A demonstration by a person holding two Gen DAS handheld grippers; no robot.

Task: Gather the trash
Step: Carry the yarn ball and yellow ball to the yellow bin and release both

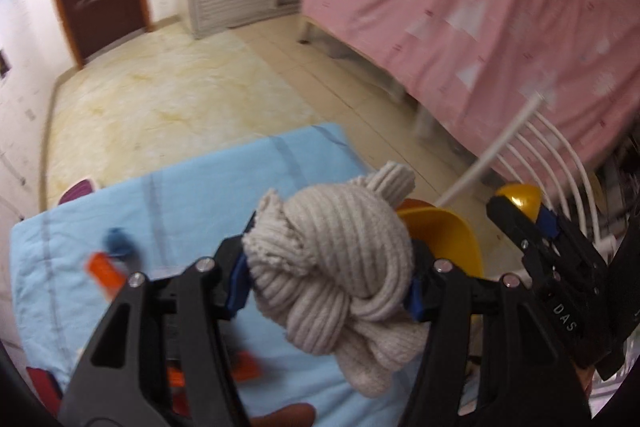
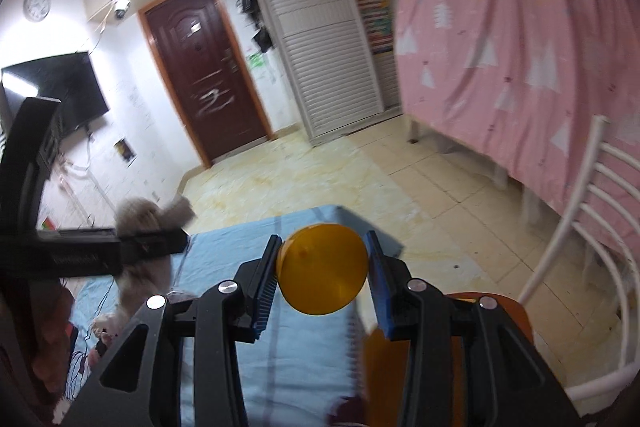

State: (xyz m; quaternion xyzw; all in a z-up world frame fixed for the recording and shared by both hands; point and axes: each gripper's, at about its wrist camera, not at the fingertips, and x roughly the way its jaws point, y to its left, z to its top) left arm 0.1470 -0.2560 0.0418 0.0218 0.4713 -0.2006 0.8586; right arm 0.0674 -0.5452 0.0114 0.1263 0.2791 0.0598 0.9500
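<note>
My left gripper is shut on a knotted beige ribbed cloth, held above the blue-covered table. In the right wrist view the left gripper and the cloth show blurred at the left. My right gripper is shut on a yellow-orange cup, gripped at its sides with the round bottom facing away. In the left wrist view the right gripper holds this yellow cup at the right, beside a yellow bowl-shaped container.
Orange wrappers and a blue scrap lie on the blue cloth. A white metal chair stands at the right with an orange seat. A pink curtain hangs over the bed frame. Tiled floor, brown door and white cabinet lie beyond.
</note>
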